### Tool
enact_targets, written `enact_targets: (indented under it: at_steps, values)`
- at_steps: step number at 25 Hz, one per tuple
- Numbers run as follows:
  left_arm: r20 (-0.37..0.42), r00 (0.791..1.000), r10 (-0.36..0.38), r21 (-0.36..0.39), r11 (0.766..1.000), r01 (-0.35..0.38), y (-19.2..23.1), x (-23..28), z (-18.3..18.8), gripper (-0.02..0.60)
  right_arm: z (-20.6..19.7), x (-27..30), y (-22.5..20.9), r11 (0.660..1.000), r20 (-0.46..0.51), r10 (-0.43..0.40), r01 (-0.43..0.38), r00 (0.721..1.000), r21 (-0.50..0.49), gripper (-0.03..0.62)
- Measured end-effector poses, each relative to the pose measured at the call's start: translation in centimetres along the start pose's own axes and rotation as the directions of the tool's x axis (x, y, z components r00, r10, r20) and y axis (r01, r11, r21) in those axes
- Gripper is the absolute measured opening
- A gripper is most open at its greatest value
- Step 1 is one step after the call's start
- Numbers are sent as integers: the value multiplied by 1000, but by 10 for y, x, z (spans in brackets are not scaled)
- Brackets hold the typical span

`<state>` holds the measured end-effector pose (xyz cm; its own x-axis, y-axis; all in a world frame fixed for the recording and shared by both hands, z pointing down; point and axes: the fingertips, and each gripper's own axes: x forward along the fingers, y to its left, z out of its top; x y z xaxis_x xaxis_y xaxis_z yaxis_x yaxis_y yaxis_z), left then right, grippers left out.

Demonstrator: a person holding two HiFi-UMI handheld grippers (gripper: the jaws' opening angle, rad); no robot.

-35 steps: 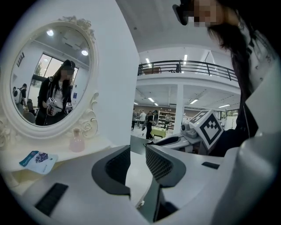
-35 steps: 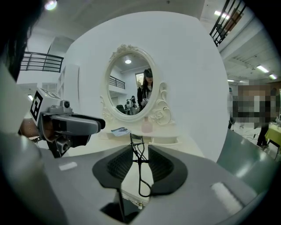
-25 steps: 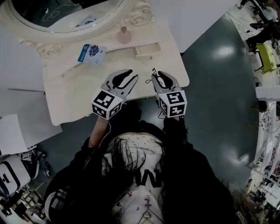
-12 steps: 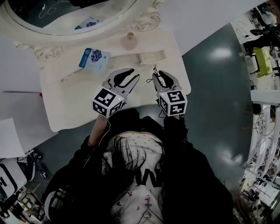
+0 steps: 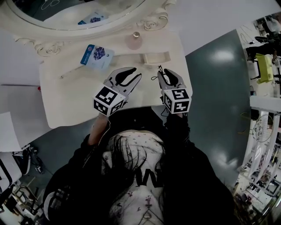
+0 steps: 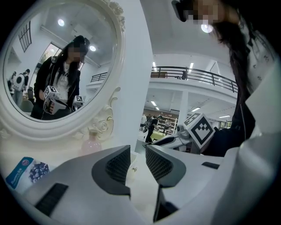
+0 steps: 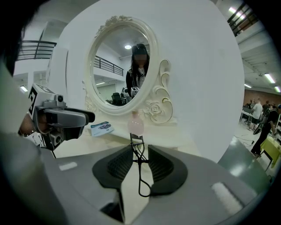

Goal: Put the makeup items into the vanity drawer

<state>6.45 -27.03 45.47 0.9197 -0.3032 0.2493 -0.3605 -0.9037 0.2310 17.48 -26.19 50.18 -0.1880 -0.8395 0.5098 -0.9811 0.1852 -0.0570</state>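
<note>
At the near edge of the desk [image 5: 72, 99], your left gripper [image 5: 134, 74] has its jaws a little apart with nothing in them, and just to its right your right gripper [image 5: 168, 74] pinches a black eyelash curler [image 7: 137, 147] that stands up between its jaws. Past the tips, the small open drawer [image 5: 154, 58] sits toward the back right corner, with a blue packet [image 5: 97, 54] to its left. Farthest back, a pink bottle [image 5: 134, 41] stands by the foot of the round mirror [image 5: 74, 13].
</note>
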Motion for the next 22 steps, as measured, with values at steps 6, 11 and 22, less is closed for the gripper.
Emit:
enact_targets:
  at_steps: [6, 11, 22]
  values:
    - [11, 997, 82, -25, 996, -82, 15, -3, 2, 109, 3, 19, -14, 999, -28, 35, -36, 999, -31, 115]
    - [16, 990, 142, -39, 989, -142, 21, -3, 7, 109, 4, 32, -24, 996, -54, 65, -68, 996, -65, 115]
    - [14, 974, 228, -41, 973, -227, 23, -1, 10, 109, -4, 73, -56, 990, -109, 75, -88, 991, -115, 115]
